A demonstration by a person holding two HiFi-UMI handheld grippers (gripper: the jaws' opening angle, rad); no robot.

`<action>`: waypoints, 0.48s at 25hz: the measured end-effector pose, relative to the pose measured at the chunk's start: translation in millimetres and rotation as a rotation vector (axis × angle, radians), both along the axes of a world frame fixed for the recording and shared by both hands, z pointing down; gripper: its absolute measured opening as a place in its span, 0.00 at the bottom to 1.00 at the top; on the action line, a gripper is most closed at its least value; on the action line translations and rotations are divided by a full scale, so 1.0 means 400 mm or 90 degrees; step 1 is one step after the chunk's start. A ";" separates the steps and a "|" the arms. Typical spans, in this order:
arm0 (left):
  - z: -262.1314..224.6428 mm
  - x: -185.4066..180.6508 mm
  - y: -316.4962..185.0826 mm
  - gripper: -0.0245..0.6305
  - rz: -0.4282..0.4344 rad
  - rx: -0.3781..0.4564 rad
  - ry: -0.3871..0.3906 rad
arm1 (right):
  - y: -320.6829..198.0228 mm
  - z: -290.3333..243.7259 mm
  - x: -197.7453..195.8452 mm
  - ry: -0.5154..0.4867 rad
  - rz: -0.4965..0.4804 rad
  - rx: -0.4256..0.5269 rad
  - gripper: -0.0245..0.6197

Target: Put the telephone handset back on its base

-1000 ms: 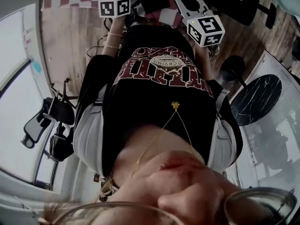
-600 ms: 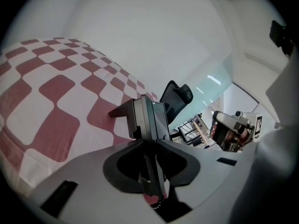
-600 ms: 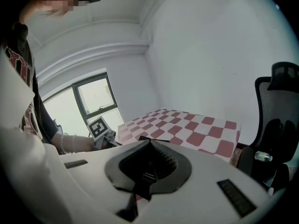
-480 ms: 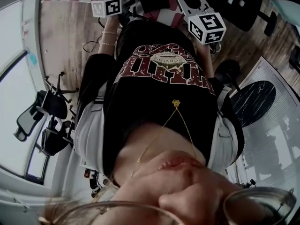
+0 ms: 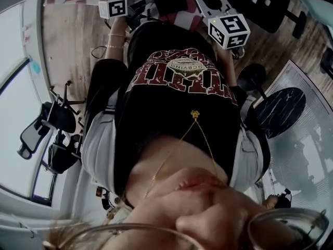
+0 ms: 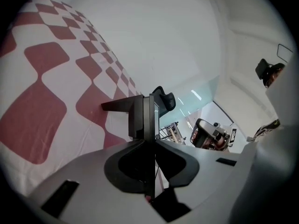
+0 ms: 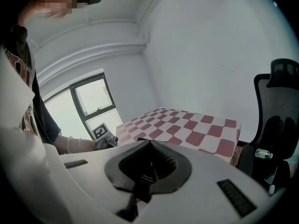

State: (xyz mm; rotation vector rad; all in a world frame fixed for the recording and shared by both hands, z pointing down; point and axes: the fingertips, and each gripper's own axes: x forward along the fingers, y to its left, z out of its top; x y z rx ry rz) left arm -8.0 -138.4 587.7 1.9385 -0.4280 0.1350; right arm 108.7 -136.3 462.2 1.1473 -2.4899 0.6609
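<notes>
Left gripper view: the left gripper point(image 6: 146, 108) has just been closing. Its jaws now stand clenched side by side with only a thin line between them and nothing held. The red-and-white checked tablecloth point(image 6: 51, 92) lies beside them.

Right gripper view: only a dark sliver of the right gripper point(image 7: 148, 143) peeks past its own body, so I cannot tell whether it is spread or pinched. Beyond it is the table's corner, with an office chair point(image 7: 275, 120) near.

Head view: the left marker cube point(image 5: 113, 7) and the right marker cube point(image 5: 229, 31) hang near the cloth's edge, in front of the person's black shirt point(image 5: 177, 108).

No view shows the handset, so its place cannot be told.
</notes>
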 end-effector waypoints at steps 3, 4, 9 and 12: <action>0.006 0.001 -0.003 0.15 0.018 -0.009 0.019 | -0.007 0.004 -0.002 0.002 0.002 -0.003 0.07; 0.006 0.001 -0.002 0.15 0.022 -0.010 0.021 | -0.008 0.004 -0.004 0.003 0.003 -0.005 0.07; 0.014 0.000 -0.003 0.15 0.032 -0.018 0.028 | -0.015 0.013 -0.010 0.006 0.009 -0.012 0.07; 0.022 -0.001 -0.005 0.16 0.027 -0.032 0.028 | -0.019 0.021 -0.013 0.006 0.008 -0.017 0.07</action>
